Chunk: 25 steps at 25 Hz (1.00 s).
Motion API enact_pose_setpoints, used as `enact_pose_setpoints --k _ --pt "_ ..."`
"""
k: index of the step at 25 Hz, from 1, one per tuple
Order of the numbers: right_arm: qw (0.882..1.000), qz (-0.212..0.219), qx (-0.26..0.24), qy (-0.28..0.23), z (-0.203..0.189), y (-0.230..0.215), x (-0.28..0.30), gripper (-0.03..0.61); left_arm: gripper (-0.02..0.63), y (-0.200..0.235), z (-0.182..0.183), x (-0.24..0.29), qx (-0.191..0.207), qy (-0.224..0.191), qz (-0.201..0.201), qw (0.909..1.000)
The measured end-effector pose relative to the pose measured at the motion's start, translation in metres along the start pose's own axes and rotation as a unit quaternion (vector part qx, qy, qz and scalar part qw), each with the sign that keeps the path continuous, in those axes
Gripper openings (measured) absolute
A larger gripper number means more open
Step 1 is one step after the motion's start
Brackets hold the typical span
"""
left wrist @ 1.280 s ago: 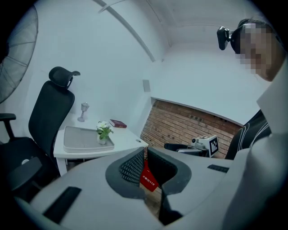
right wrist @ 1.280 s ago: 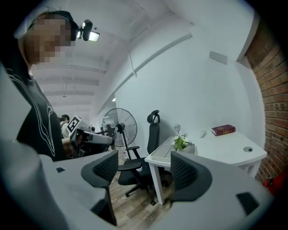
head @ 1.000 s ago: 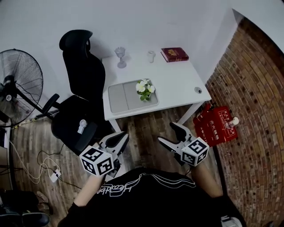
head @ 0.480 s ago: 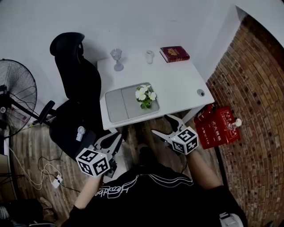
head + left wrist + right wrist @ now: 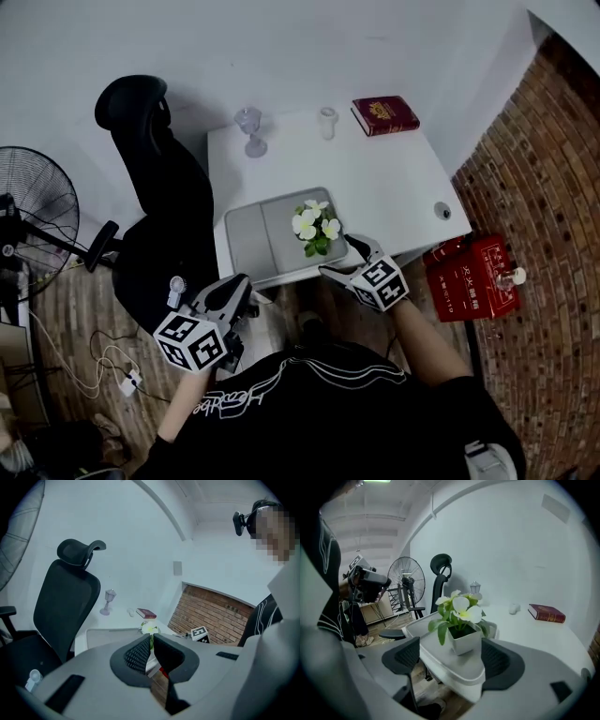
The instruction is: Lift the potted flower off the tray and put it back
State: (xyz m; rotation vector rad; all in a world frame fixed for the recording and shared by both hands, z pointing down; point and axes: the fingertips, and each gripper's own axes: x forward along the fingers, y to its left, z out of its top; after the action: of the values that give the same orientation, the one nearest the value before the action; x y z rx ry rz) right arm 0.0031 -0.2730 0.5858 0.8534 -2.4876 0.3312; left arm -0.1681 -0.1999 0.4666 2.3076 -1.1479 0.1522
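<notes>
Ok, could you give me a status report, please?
Right gripper just opened, empty, facing potted flower. Left gripper shut, empty. Flower on tray. Path clear.

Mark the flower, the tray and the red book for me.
Flower [image 5: 463, 641]: right gripper view, front of its white pot.
Tray [image 5: 246, 242]: head view, bare left half.
Book [image 5: 385, 114]: head view, red cover.

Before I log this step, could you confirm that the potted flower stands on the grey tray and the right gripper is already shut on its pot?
The right gripper is not shut on the potted flower: the right gripper view shows its jaws wide apart, just opened further, clear of the pot. The potted flower does stand on the grey tray.
</notes>
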Motion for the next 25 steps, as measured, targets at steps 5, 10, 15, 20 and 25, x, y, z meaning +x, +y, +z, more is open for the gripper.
enact_pose_setpoints --k 5,10,15,20,25 --pt "0.999 0.011 -0.019 0.035 -0.003 -0.021 0.029 0.399 0.046 0.015 0.021 0.017 0.006 -0.011 0.007 0.9999" --pt "0.998 0.019 -0.037 0.052 -0.004 -0.025 0.047 0.41 0.046 0.029 0.025 0.026 -0.003 -0.012 0.011 0.9999" --pt "0.996 0.032 -0.052 0.066 -0.005 -0.023 0.057 0.414 0.046 0.038 0.03 0.026 -0.011 -0.017 0.02 0.9996" --pt "0.996 0.025 -0.061 0.065 -0.003 -0.028 0.063 0.341 0.046 0.046 0.033 0.028 -0.012 -0.016 0.018 0.9996" --pt "0.996 0.028 -0.056 0.063 -0.004 -0.028 0.065 0.33 0.046 0.053 0.03 0.027 -0.018 -0.014 0.022 0.9995"
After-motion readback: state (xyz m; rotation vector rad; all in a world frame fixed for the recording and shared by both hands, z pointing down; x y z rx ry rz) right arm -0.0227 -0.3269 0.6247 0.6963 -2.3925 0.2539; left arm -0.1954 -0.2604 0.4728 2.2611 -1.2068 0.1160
